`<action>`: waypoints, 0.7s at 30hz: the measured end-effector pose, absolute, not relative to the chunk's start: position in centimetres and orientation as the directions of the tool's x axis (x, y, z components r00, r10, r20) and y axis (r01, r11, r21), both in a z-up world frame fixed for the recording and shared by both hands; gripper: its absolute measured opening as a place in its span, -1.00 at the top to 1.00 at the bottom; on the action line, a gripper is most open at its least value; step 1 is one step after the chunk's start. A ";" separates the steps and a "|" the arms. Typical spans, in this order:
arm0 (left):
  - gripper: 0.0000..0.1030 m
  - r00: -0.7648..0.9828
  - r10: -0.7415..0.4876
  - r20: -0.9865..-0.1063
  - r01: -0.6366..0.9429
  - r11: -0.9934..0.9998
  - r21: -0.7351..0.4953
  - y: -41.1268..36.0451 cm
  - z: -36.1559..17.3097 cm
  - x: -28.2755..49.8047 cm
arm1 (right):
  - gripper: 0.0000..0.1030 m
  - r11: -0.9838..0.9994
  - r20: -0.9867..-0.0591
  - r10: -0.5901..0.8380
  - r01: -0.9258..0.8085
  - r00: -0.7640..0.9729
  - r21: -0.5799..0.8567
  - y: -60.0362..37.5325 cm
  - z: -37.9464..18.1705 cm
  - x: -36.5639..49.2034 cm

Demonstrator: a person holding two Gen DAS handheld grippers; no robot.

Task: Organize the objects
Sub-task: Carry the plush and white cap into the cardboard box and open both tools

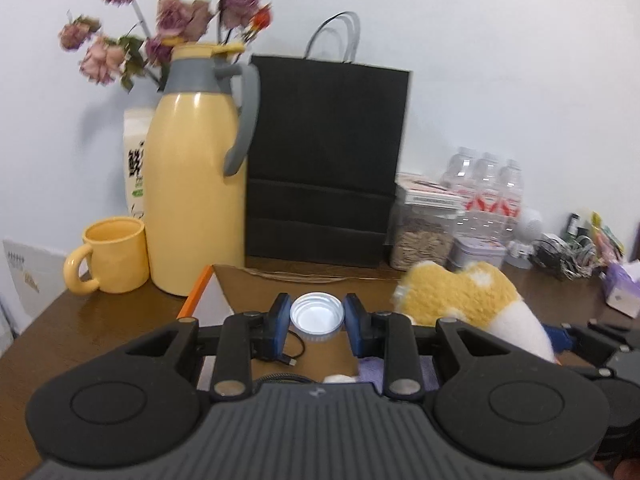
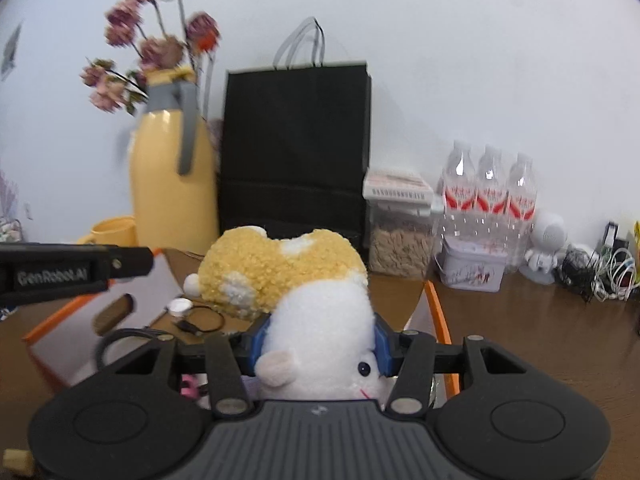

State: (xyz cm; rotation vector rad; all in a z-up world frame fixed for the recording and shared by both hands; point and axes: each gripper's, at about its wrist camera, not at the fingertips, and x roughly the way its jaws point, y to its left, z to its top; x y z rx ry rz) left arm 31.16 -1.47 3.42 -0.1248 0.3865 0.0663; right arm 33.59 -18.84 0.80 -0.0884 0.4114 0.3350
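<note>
The left gripper [image 1: 317,318] clamps a silver lid [image 1: 317,315] above the open cardboard box [image 2: 100,304]; the right gripper [image 2: 320,354] squeezes a plush hamster [image 2: 304,296] over it. Inside lie a cable [image 2: 200,326] and a small white disc [image 2: 180,306]; behind stand three water bottles [image 2: 490,196], one seed jar [image 2: 398,240], one yellow mug [image 1: 110,254].

My left gripper [image 1: 317,317] points slightly downward, its blue pads [image 1: 281,316] pressed on either side of a small white lid [image 1: 317,315], jaws narrow. My right gripper [image 2: 320,346] tilts down the same way, jaws set wider, clamped on a plush toy [image 2: 316,320]. From the right wrist view, the left gripper's black body juts in at the left edge.
</note>
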 end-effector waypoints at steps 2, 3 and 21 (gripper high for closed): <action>0.43 0.915 0.043 -0.400 -0.094 0.989 -0.110 -0.9 2.8 31.9 | 0.04 0.947 -0.420 0.288 -0.322 0.861 -0.011 -18.9 0.1 34.6; 0.43 0.911 0.043 -0.411 -0.097 0.989 -0.113 -0.6 2.5 32.2 | 0.04 0.949 -0.421 0.284 -0.315 0.862 -0.004 -19.1 -0.3 34.8; -1.00 0.920 0.123 -0.372 -0.149 0.988 -0.041 -1.2 2.2 31.6 | -1.00 0.950 -0.406 0.295 -0.310 0.865 0.029 -19.9 -0.2 34.6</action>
